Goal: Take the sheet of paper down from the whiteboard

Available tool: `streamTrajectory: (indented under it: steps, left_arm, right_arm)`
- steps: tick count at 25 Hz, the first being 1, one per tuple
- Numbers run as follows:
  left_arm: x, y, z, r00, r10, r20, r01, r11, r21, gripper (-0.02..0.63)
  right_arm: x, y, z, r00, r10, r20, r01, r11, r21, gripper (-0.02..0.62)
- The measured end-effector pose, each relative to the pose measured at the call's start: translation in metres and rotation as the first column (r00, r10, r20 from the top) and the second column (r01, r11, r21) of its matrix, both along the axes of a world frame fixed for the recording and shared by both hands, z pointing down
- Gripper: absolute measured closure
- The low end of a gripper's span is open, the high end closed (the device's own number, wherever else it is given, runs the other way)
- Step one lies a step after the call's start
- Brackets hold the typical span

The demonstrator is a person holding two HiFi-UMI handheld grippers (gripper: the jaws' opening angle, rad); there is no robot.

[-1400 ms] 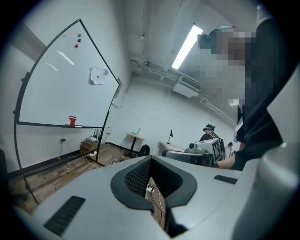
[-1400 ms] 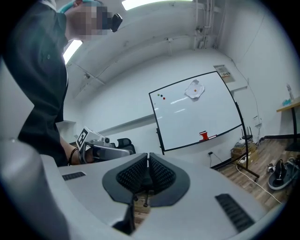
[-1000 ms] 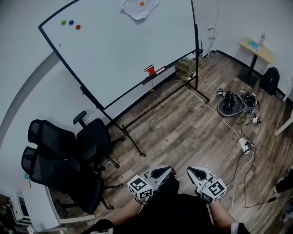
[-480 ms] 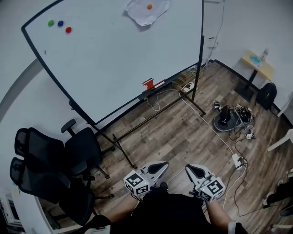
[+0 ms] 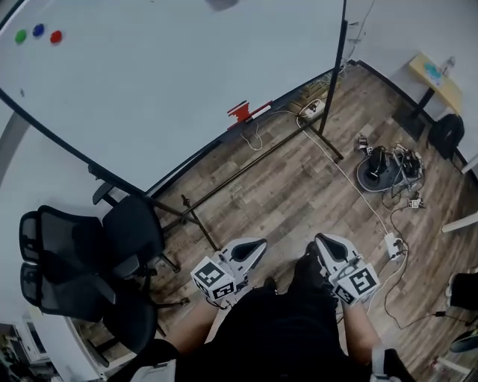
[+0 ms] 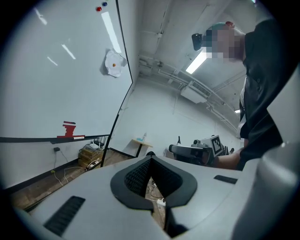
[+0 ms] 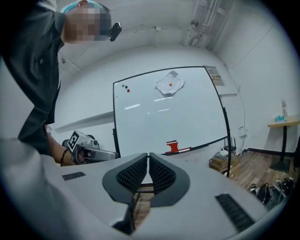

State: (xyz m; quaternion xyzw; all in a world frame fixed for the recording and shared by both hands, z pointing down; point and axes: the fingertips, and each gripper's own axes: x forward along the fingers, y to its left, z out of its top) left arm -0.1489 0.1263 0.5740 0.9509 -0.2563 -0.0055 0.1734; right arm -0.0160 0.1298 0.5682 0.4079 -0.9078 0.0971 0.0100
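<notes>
Head view: chairs (image 5: 89,261) beside whiteboard (image 5: 172,74), cables (image 5: 399,163) on floor (image 5: 291,201); left gripper (image 5: 256,244), right gripper (image 5: 322,239) closed, empty.

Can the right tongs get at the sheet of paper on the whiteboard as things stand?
Probably not yet. The right tongs, shut and empty, sit at the person's waist; the sheet of paper hangs high on the whiteboard across the wood floor. Nothing blocks it.

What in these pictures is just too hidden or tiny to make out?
- Sheet of paper: the head view's top edge cuts off nearly all of it. Both gripper views show it too small to read.
- Red item on the whiteboard ledge: too small in every view to identify.
- Things on the side table: head view, far off and tiny.
</notes>
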Motion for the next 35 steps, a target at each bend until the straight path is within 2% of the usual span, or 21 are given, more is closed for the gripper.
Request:
streamTrajectory:
  steps: [4,7,13,17,23,26,29,32,35]
  left_arm:
    - [0.007,-0.046,0.007,0.998,-0.059,0.025,0.059,0.998,-0.013,0.596]
    - [0.029,-0.089,-0.001,0.995,-0.088,0.036,0.087,0.996,0.012,0.597]
    - [0.072,-0.168,-0.044,0.985,-0.170,0.027,0.167,0.982,0.083,0.595]
    - [0.091,-0.208,-0.061,0.972,-0.233,0.041,0.227,0.966,0.121,0.597]
    - [0.095,-0.254,-0.068,0.951,-0.289,0.107,0.274,0.952,0.139,0.596]
    - [0.089,-0.281,-0.087,0.941,-0.312,0.129,0.288,0.941,0.179,0.597]
    - [0.081,-0.312,-0.118,0.935,-0.332,0.128,0.290,0.919,0.267,0.597]
    - [0.061,-0.345,-0.158,0.929,-0.362,0.081,0.314,0.885,0.344,0.597]
    - [0.040,-0.379,-0.197,0.913,-0.398,0.093,0.326,0.847,0.419,0.596]
  right_arm:
    - [-0.003,-0.054,0.008,0.997,-0.073,0.032,0.073,0.997,0.002,0.569]
    - [0.004,-0.103,0.002,0.989,-0.139,0.048,0.138,0.990,0.027,0.569]
    - [0.041,-0.191,-0.032,0.966,-0.252,0.051,0.246,0.965,0.093,0.569]
    - [0.065,-0.239,-0.043,0.951,-0.308,0.002,0.305,0.943,0.135,0.569]
    - [0.071,-0.298,-0.051,0.933,-0.358,-0.046,0.361,0.918,0.166,0.569]
    - [0.062,-0.324,-0.069,0.914,-0.405,0.011,0.398,0.902,0.171,0.569]
    - [0.048,-0.353,-0.098,0.904,-0.426,-0.008,0.416,0.879,0.233,0.569]
    - [0.032,-0.384,-0.136,0.903,-0.428,0.032,0.401,0.868,0.292,0.569]
    - [0.016,-0.409,-0.177,0.896,-0.444,0.015,0.411,0.841,0.353,0.568]
